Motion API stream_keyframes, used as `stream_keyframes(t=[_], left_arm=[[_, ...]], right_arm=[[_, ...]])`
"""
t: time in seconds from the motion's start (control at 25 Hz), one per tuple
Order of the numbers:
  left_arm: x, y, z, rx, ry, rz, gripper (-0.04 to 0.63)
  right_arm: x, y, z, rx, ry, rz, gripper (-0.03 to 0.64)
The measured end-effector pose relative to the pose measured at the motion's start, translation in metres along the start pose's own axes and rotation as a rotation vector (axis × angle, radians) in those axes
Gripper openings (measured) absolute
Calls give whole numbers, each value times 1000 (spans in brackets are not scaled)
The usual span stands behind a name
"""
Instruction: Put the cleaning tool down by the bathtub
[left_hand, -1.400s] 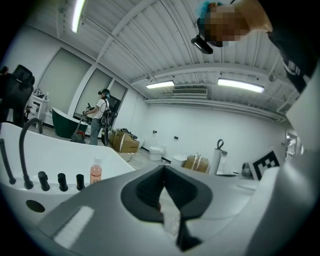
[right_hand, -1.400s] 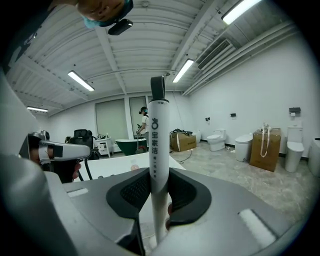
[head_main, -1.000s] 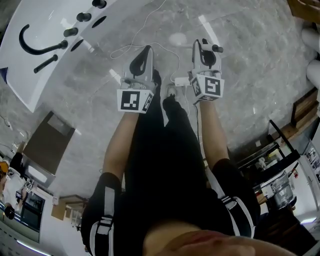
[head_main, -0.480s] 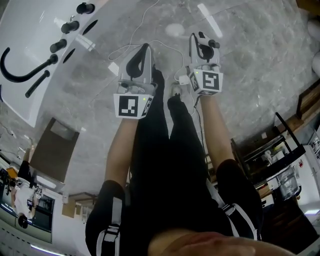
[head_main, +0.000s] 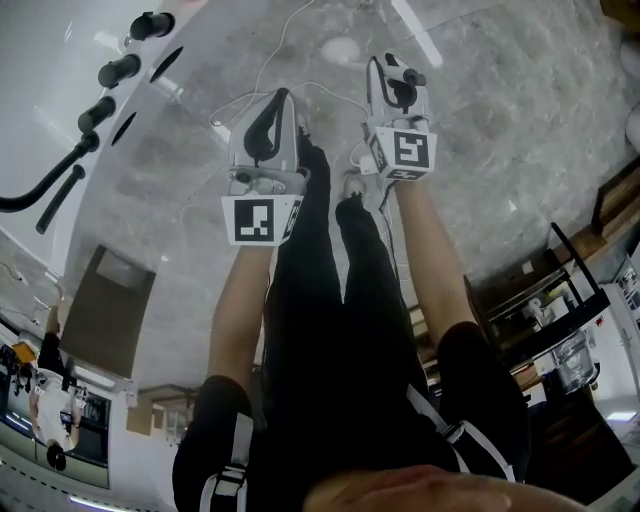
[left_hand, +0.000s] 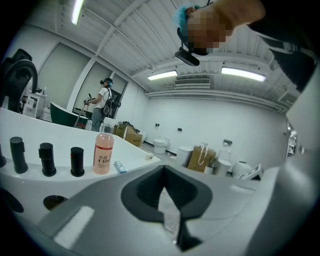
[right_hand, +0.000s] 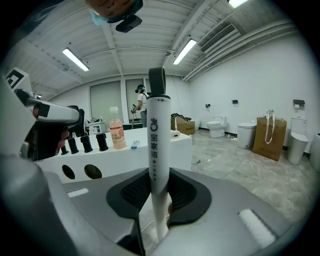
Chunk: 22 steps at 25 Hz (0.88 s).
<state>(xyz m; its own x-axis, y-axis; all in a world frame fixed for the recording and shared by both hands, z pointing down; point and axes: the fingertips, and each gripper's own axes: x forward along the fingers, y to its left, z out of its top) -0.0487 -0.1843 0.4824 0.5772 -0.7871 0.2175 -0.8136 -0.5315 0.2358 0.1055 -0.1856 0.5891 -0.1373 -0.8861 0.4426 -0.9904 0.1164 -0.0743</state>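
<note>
**While my right claw (right_hand: 157, 186) pinches the cleaning tool (right_hand: 156, 140), the bathtub (head_main: 55, 110) stands off to my left**

As I look down past my own legs, both claws hang side by side over the grey marble floor (head_main: 500, 150). The right claw (head_main: 393, 75) is clamped on the cleaning tool, a white shaft with a dark cap and dark printed characters. It stands upright between the pads, which press it from both sides. The tool is up in the air in my grip, apart from the tub and not set down.

My left claw (head_main: 275, 105) carries nothing. In its own view the pads (left_hand: 145, 187) meet at the tips, and only a thin wedge of floor shows through below them (left_hand: 165, 180).

The white bathtub lies at the upper left of the head view. A row of black knobs (head_main: 120, 70) and a curved black faucet (head_main: 30, 192) sit on its rim. A pink bottle (left_hand: 103, 150) stands on the rim just beside the knobs. From the right claw the tub (right_hand: 125, 162) appears behind the tool and to its left. A white cable (head_main: 290, 40) trails across the floor ahead of my claws.
</note>
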Motion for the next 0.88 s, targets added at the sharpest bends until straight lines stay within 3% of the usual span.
stream_keyframes(t=[0.88], left_arm=[[60,42,-40,0,42,-41,8]], right_arm=[[92,-1,-77,12,78,-32,89]])
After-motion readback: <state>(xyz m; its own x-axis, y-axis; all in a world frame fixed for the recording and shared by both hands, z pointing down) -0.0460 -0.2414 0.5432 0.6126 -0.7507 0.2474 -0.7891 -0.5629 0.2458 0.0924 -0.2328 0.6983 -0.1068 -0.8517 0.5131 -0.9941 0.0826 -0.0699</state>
